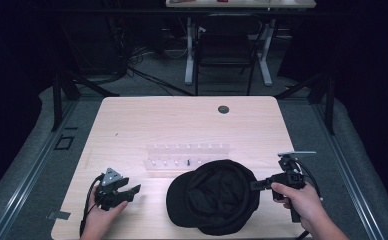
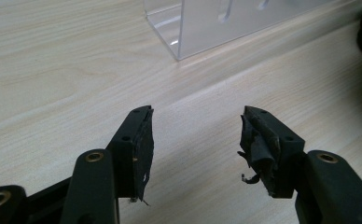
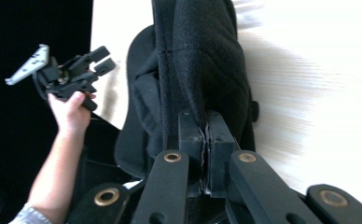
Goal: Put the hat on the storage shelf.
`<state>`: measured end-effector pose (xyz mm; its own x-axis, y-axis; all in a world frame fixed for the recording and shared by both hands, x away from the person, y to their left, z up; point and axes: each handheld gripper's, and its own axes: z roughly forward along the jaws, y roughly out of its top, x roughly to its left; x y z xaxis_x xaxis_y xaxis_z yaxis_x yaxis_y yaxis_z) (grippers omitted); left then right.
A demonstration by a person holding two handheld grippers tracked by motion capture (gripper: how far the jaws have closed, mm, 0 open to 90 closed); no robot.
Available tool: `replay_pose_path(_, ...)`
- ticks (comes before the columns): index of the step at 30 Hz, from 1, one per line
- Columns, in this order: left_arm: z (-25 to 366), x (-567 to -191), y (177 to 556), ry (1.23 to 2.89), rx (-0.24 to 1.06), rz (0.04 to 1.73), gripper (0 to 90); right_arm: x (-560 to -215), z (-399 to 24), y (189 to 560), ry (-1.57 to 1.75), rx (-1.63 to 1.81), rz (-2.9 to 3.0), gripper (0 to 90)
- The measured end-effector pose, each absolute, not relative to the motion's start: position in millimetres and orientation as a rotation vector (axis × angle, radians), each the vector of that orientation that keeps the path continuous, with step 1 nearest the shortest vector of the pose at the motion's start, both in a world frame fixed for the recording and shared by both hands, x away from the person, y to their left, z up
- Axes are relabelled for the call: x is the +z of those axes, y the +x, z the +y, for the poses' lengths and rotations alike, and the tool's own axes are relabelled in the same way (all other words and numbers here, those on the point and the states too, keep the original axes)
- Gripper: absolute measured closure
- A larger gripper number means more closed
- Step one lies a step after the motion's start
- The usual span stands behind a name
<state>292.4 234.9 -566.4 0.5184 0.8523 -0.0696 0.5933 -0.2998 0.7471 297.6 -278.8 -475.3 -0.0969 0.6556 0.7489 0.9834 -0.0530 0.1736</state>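
Two tongs differ: the right tongs (image 3: 206, 135) pinch the black cap (image 1: 213, 196) by its edge, probably to lift it, while the left tongs (image 2: 195, 140) wait apart above the tabletop (image 1: 182, 125).

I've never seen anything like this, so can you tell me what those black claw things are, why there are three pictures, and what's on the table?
A person sits at a wooden table holding a pinching tool in each hand. One picture looks down from above; the other two come from little cameras riding on each tool. The left gripper has its jaws open with nothing between them, just above the wood. The right gripper is pinched shut on the edge of a black cap, which lies on the table near the person. Behind the cap stands a clear plastic rack with small pegs.
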Motion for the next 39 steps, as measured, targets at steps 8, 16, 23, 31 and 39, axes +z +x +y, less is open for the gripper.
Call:
replay_pose_path(8,235.7,-565.8,292.5,2.019,0.443,1.177,44.3,-460.2,-275.5,298.7,-1.687,-1.067,-1.743,87.9)
replay_pose_path(16,235.9,-565.7,292.4,2.016,0.446,1.178,44.2,-445.2,-272.5,299.5,-1.635,-1.129,-1.723,88.0)
replay_pose_path(23,236.4,-565.4,292.3,2.012,0.448,1.179,44.2,-431.4,-267.2,299.2,-1.591,-1.173,-1.721,88.0)
replay_pose_path(31,236.2,-565.3,291.9,2.013,0.449,1.184,44.3,-418.9,-264.5,298.3,-1.566,-1.185,-1.739,88.1)
replay_pose_path(39,236.1,-565.4,292.0,2.013,0.45,1.184,44.3,-399.0,-267.7,293.4,-1.538,-1.243,-1.735,88.1)
